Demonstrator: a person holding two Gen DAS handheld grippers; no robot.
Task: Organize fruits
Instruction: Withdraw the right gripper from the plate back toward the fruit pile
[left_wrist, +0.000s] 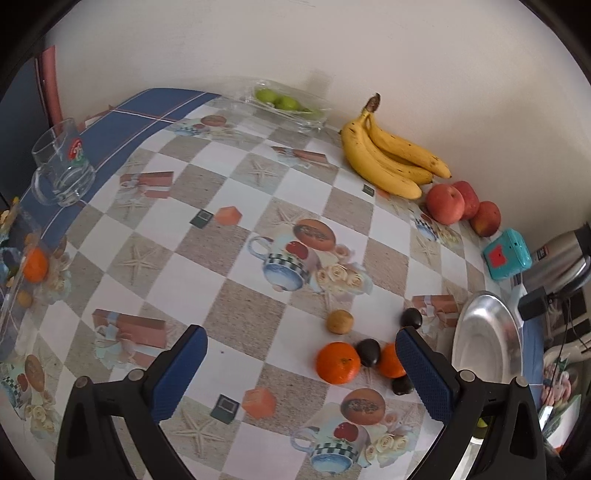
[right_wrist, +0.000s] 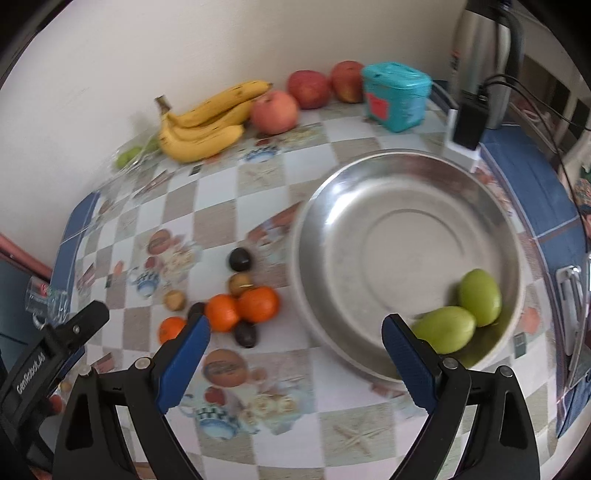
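A steel bowl (right_wrist: 406, 206) holds two green fruits (right_wrist: 480, 295) at its near right side. My right gripper (right_wrist: 295, 321) hovers open over the bowl's near left rim, with nothing between its fingers. Left of the bowl lies a cluster of tangerines (right_wrist: 258, 303), dark round fruits (right_wrist: 240, 258) and small brown fruits (right_wrist: 174, 300). My left gripper (left_wrist: 301, 332) is open and empty just above that cluster; a tangerine (left_wrist: 338, 363) and a dark fruit (left_wrist: 368, 352) lie between its fingers' lines on the cloth. The bowl's rim (left_wrist: 484, 339) shows at its right.
Along the wall stand bananas (left_wrist: 388, 158), red apples (left_wrist: 445, 204), a teal box (left_wrist: 508, 254) and a clear tray of green fruits (left_wrist: 288, 103). A glass mug (left_wrist: 61, 166) sits far left. A thermos (right_wrist: 480, 55) and black charger (right_wrist: 467, 125) stand behind the bowl.
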